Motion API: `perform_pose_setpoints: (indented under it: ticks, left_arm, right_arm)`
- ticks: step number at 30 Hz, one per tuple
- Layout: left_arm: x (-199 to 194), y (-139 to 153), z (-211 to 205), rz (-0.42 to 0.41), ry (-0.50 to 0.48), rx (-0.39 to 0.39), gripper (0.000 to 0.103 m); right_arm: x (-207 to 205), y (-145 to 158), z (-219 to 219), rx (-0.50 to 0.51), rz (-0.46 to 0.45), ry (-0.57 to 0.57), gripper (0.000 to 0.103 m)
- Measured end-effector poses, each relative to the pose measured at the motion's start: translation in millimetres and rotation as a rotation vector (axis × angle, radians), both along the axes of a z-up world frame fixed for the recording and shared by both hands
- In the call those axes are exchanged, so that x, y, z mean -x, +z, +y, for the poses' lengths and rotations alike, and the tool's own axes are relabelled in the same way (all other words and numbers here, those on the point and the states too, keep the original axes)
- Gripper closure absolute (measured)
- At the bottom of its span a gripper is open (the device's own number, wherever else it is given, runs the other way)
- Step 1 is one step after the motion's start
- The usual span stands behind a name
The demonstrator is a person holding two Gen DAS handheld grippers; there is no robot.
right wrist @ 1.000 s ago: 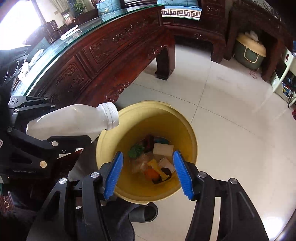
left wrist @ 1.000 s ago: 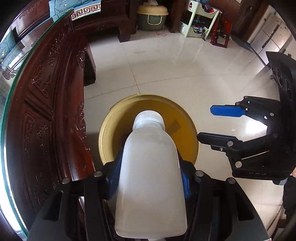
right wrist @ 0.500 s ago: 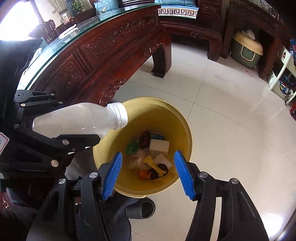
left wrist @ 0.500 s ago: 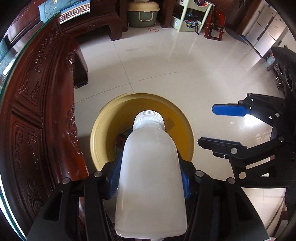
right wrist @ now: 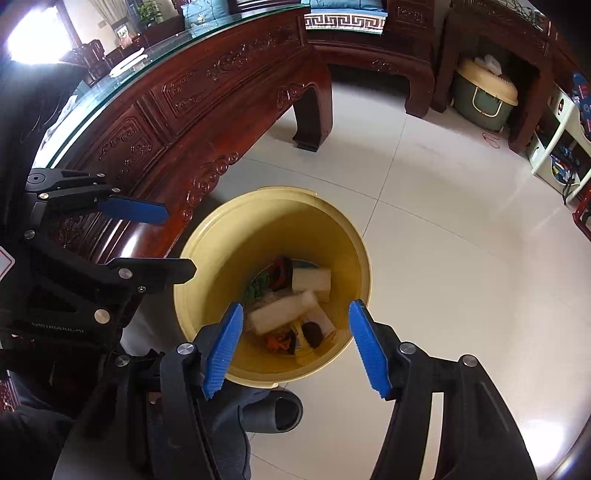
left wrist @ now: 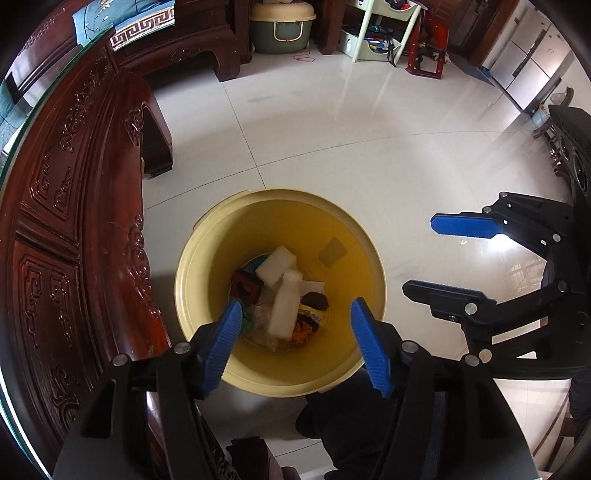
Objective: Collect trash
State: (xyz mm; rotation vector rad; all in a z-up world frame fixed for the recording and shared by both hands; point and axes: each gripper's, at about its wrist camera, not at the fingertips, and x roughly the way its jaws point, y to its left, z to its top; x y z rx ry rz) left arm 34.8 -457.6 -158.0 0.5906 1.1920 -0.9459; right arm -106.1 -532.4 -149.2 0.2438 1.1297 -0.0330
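A yellow bin (left wrist: 207, 243) stands on the tiled floor beside a carved wooden table; it also shows in the right wrist view (right wrist: 221, 236). A white plastic bottle (left wrist: 283, 304) lies inside it on top of other trash, and shows in the right wrist view (right wrist: 280, 312) too. My left gripper (left wrist: 295, 314) is open and empty above the bin's near rim. My right gripper (right wrist: 293, 314) is open and empty, also above the bin, to the right of the left one (left wrist: 436, 254).
The dark carved table (left wrist: 74, 206) with a glass top runs along the left. A green and cream container (left wrist: 282, 26) and a white shelf unit (left wrist: 373, 40) stand at the far wall. The person's dark slipper (right wrist: 273, 410) is by the bin.
My left gripper opened and let go of the white bottle, which dropped into the yellow bin. The right gripper stayed open beside it.
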Motion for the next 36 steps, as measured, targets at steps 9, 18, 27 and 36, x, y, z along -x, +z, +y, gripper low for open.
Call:
perform_pose_setpoints:
  ticks: [9, 18, 27, 36]
  left_arm:
    - [-1, 9, 6, -0.019, 0.016, 0.019, 0.042]
    - [2, 25, 26, -0.032, 0.035, 0.064, 0.038]
    - [11, 77, 80, -0.162, 0.105, 0.188, 0.036]
    - [17, 145, 210, -0.387, 0.353, 0.335, 0.023]
  right_arm:
    - [-2, 4, 8, 0.012, -0.003, 0.006, 0.044]
    - [-3, 26, 28, 0.064, -0.020, 0.024, 0.043]
    - [3, 83, 54, 0.177, -0.139, -0.022, 0.042]
    - [5, 161, 141, 0.174, -0.426, 0.023, 0.031]
